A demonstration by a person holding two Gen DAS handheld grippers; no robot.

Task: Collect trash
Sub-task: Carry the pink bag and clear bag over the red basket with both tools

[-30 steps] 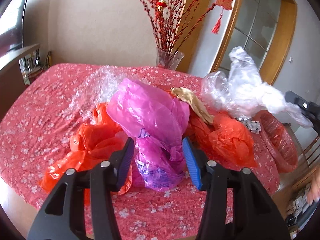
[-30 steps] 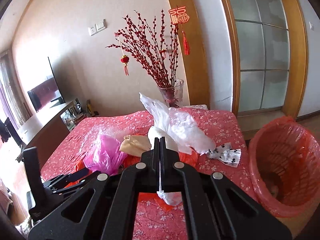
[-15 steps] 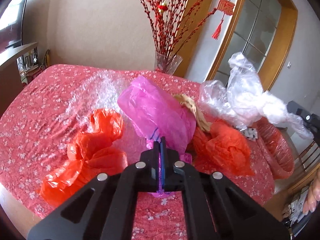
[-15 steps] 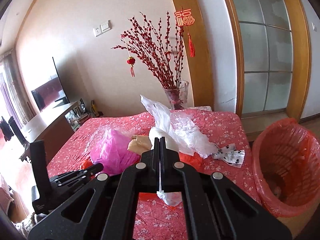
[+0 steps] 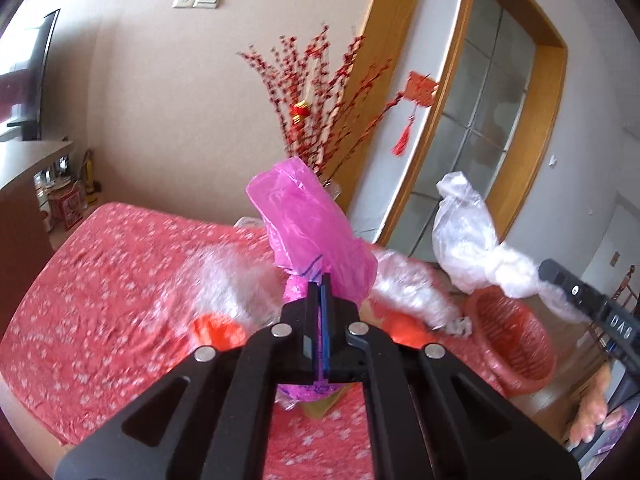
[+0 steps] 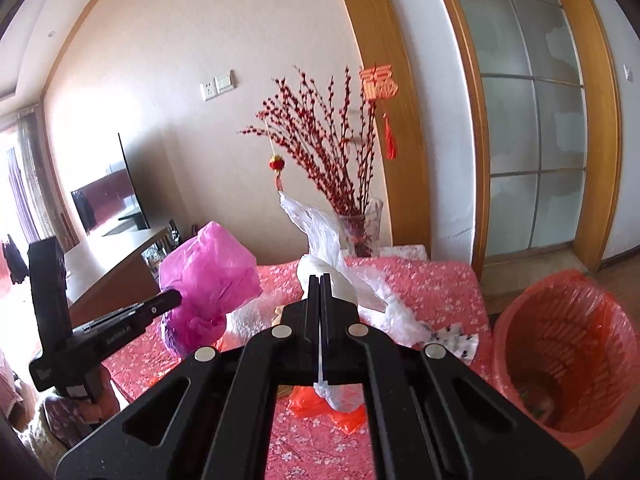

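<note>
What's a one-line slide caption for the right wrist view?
Right gripper clamps clear plastic bag; left gripper lifts pink bag beside red bin.

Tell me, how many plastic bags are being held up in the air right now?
2. A pink bag is clamped in the left gripper, and a clear white bag in the right gripper. More bags lie on the table, partly hidden.

Crumpled pink bag [image 5: 310, 232], clear bag [image 6: 332, 256], both aloft
</note>
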